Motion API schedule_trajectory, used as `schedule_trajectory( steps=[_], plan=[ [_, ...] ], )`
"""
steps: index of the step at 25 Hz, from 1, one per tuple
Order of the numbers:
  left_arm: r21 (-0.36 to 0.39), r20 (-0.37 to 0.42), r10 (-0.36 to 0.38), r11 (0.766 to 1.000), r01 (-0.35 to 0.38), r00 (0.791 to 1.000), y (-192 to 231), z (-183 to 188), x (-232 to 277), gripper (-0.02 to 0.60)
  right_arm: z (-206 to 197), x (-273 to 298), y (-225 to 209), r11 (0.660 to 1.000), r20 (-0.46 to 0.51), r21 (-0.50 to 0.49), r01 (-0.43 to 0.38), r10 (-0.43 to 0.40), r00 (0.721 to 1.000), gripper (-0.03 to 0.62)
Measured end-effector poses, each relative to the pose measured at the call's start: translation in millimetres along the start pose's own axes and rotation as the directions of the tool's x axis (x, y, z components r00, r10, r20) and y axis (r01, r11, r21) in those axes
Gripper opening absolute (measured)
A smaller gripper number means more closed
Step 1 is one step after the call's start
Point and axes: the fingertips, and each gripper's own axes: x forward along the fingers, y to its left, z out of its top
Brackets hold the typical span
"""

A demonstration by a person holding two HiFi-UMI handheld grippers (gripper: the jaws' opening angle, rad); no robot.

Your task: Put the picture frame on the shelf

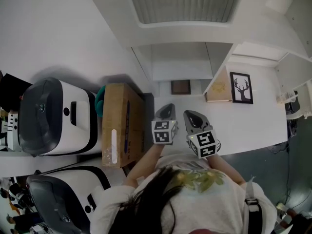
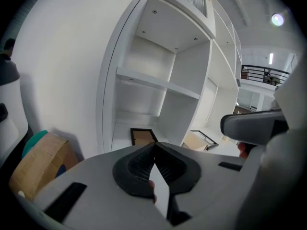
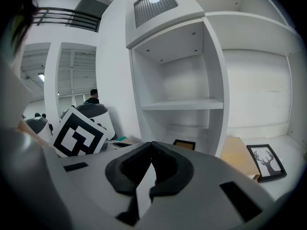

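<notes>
A small dark-framed picture (image 1: 180, 87) lies flat on the bottom board of the white shelf unit (image 1: 183, 60); it also shows in the left gripper view (image 2: 143, 136) and the right gripper view (image 3: 184, 144). A black-framed deer picture (image 1: 241, 87) (image 3: 266, 162) sits in the bay to the right, beside a tan board (image 1: 218, 89) (image 3: 238, 157). My left gripper (image 1: 165, 112) (image 2: 154, 145) and right gripper (image 1: 194, 117) (image 3: 152, 145) hang side by side short of the shelf. Both are shut with nothing between the jaws.
A cardboard box (image 1: 122, 123) stands left of the grippers, with a teal thing (image 1: 100, 99) behind it. Two white-and-black machines (image 1: 53, 116) (image 1: 63, 194) fill the left side. The shelf's upper bays (image 3: 182, 80) are bare.
</notes>
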Motion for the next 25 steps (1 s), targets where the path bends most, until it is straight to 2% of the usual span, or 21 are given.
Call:
schedule_trajectory(
  steps=[9,25],
  plan=[
    [-0.033,0.028,-0.016,0.999,0.016,0.999,-12.1,5.0,-20.7,0.031,-1.3,-9.6,5.5,1.0,0.01,-0.008,0.005,-0.005,1.0,0.031],
    [-0.024,0.063,0.001,1.0,0.001,0.998,-23.0,0.5,-62.8,0.031,-7.4,-36.1,27.7,1.0,0.027,-0.02,0.014,-0.013,1.0,0.031]
  ],
)
